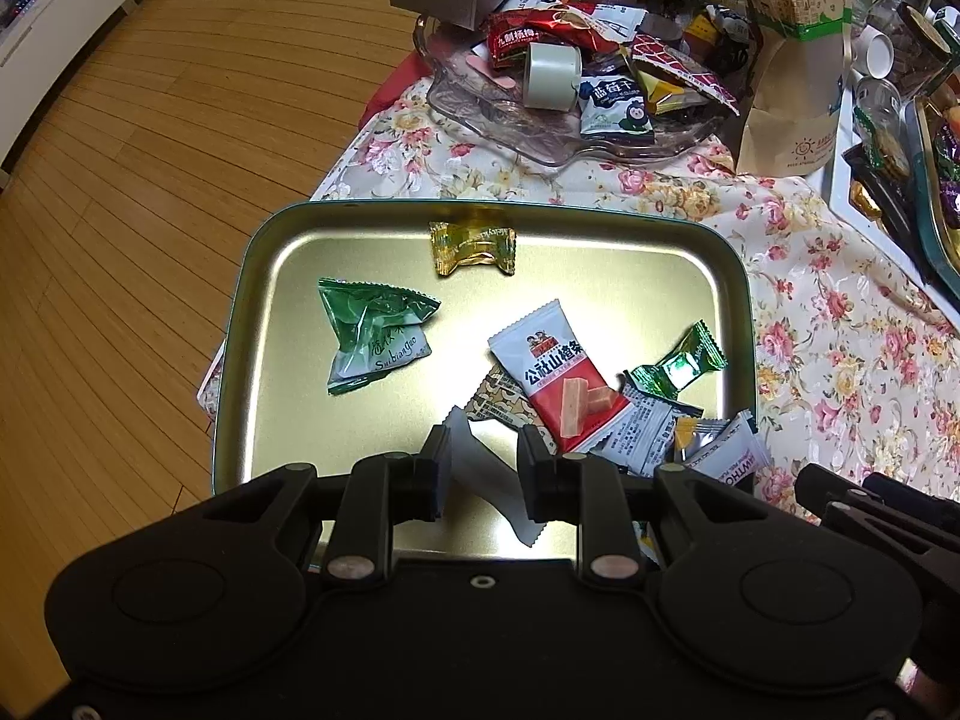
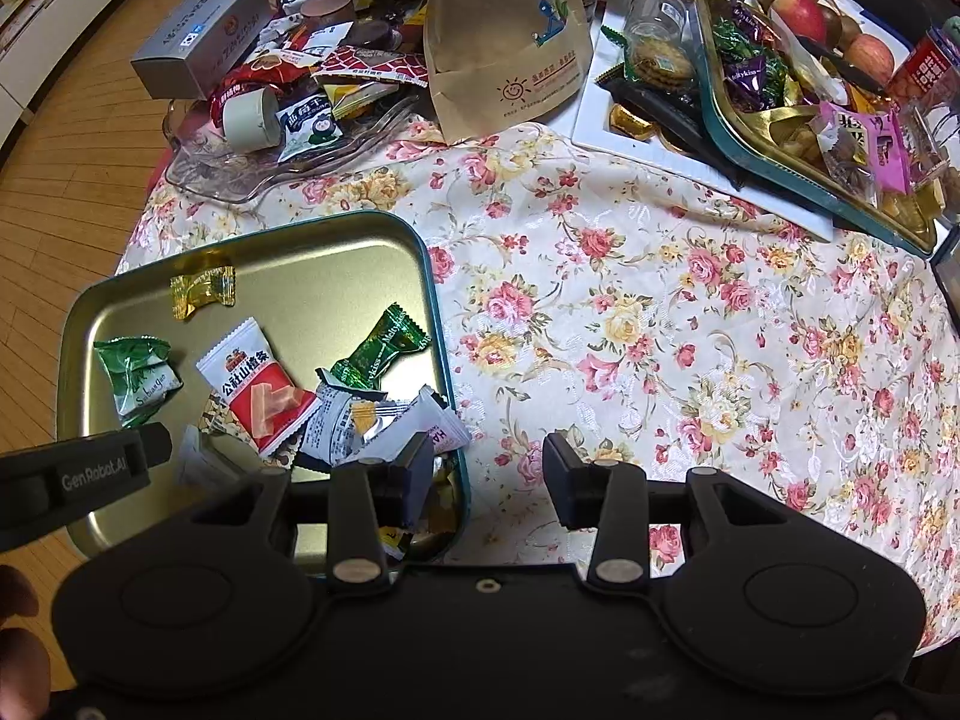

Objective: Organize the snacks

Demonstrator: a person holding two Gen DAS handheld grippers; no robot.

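A green-rimmed gold tin tray (image 1: 252, 276) sits at the near corner of the flower-print tablecloth (image 2: 660, 312), and the snacks in it can mostly be counted one by one: one gold-wrapped candy (image 1: 473, 247) against the far wall, one pale green packet (image 1: 372, 330) on the left, one dark green twist-wrapped candy (image 1: 678, 363) by the right wall, and one red-and-white hawthorn bar (image 1: 561, 378) lying across a heap of white and grey sachets (image 1: 645, 432) in the near right corner — at least three of those, though they overlap too much for a sure number. The left gripper (image 1: 483, 462) hangs over the tray's near edge with its jaws apart, and a single pale translucent wrapper (image 1: 480, 468) lies loose in the gap between them, pinched by neither finger as far as I can see. The right gripper (image 2: 489, 471) hovers at the tray's right rim, jaws wide and holding nothing (one finger over the sachet heap, the other over the cloth). Beyond the tray, one clear glass dish (image 2: 240, 174) is piled with more packets and a roll of tape (image 2: 249, 117), a grey box (image 2: 201, 36) leaning behind it. One brown paper bag (image 2: 510, 42) stands in the middle, and off to the right a second tin tray (image 2: 798, 171) holds purple and green candies — too many to count.
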